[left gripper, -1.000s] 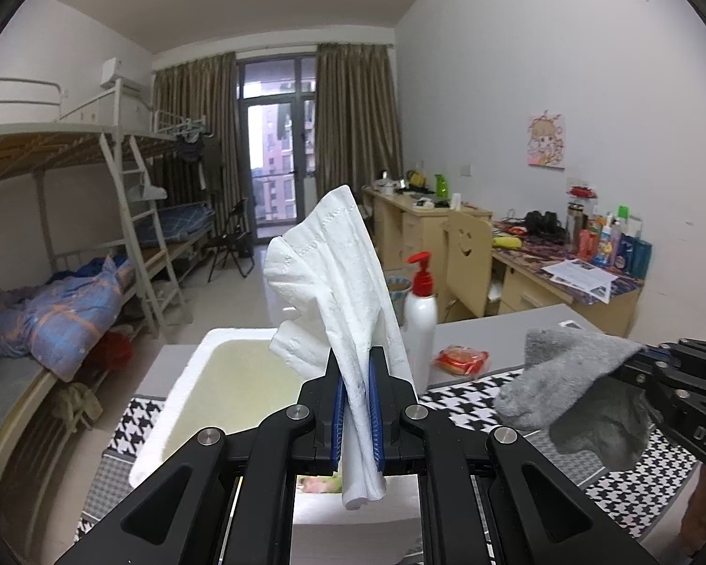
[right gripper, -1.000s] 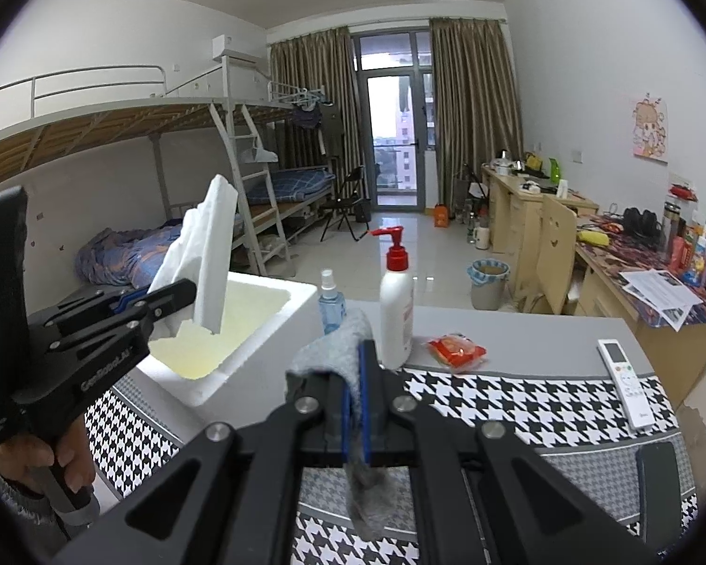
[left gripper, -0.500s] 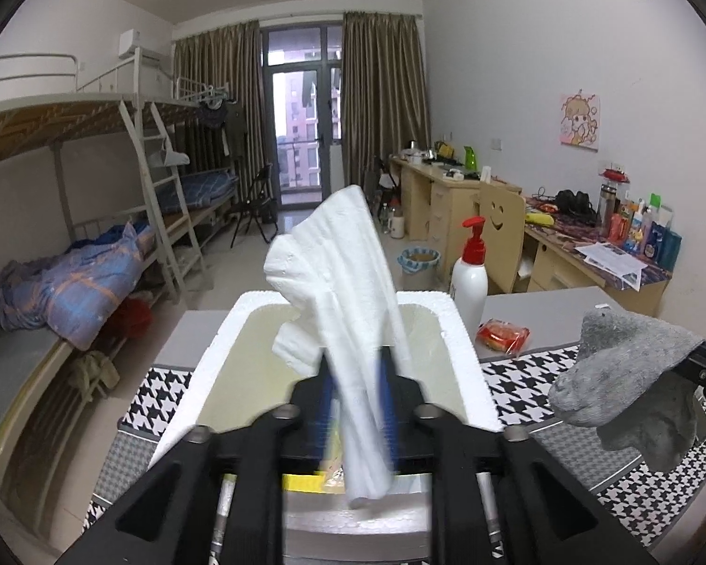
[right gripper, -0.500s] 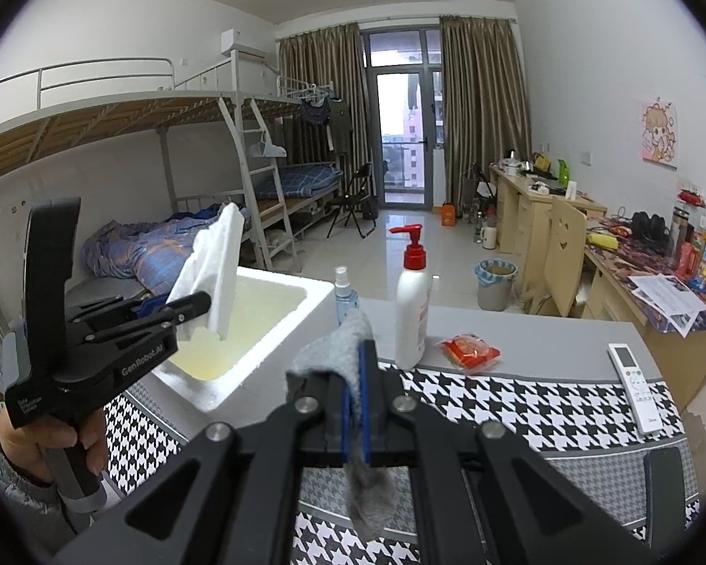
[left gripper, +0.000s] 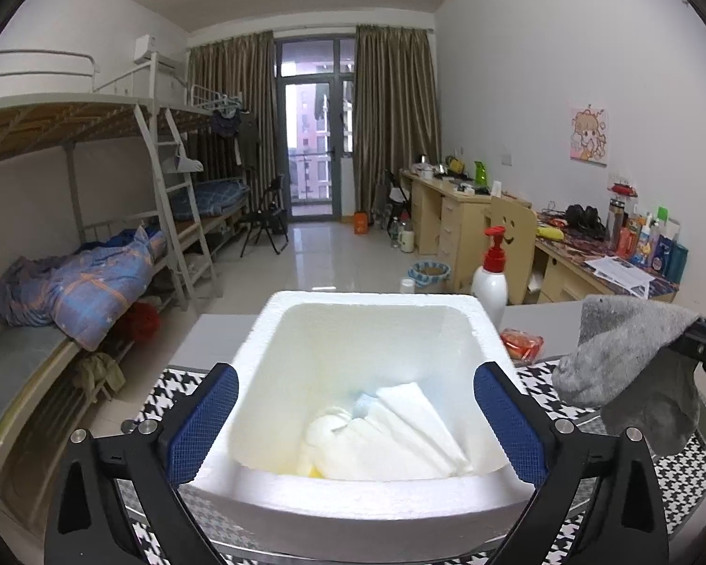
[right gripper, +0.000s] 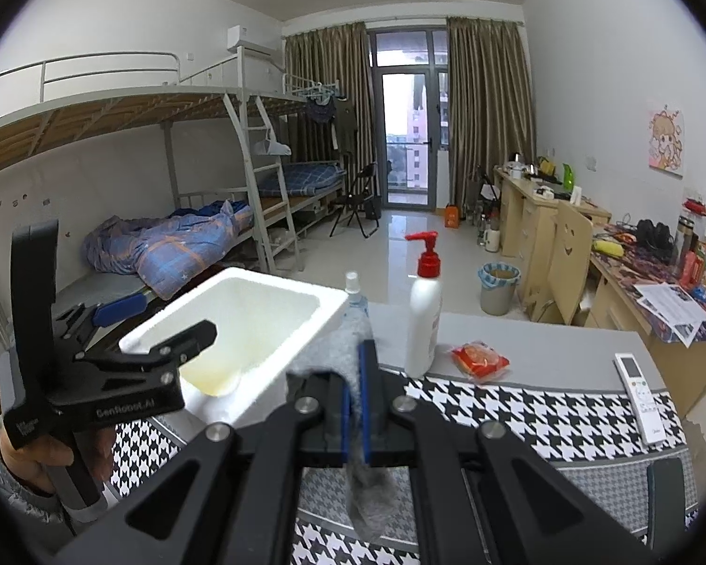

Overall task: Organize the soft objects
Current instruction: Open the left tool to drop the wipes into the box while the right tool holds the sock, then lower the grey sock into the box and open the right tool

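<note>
Tissue lying at the bottom of the foam box, released, directly below the left tongs, whose jaws are opening wide with nothing between them. Hanging right of the box and above the checked mat: grey cloth, drooping lengthwise, clenched in the right tongs. Probably needing a leftward carry over the box rim, the right hand being nearer.

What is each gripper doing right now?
Left gripper: fingers opening wide, nothing between them, above the white cloth in the foam box.
Right gripper: shut on the grey cloth.
</note>
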Tool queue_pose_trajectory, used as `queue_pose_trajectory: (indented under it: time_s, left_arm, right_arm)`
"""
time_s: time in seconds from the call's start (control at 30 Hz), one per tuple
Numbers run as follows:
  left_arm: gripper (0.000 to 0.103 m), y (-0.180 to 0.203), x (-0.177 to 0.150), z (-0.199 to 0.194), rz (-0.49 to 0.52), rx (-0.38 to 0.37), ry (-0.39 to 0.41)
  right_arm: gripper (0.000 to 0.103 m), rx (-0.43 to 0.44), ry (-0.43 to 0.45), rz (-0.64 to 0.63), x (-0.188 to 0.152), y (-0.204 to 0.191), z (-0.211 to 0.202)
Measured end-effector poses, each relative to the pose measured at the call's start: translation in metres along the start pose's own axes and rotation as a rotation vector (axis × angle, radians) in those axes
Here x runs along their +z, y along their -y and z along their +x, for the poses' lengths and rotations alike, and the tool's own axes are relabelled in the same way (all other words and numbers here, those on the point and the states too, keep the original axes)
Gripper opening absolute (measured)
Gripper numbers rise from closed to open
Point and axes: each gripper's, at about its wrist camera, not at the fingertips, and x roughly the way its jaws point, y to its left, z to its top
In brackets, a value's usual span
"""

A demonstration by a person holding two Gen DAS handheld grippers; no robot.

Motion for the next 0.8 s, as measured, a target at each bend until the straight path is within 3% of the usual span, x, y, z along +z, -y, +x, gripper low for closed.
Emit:
queue_pose_trajectory:
  time_s: [0.8]
  left_arm:
    - [0.102,-0.03,-0.017,-0.033,-0.048,0.023,0.042]
  right_arm:
    - [0.006,0.073,0.011,-0.094,0.03,-0.053,0.02]
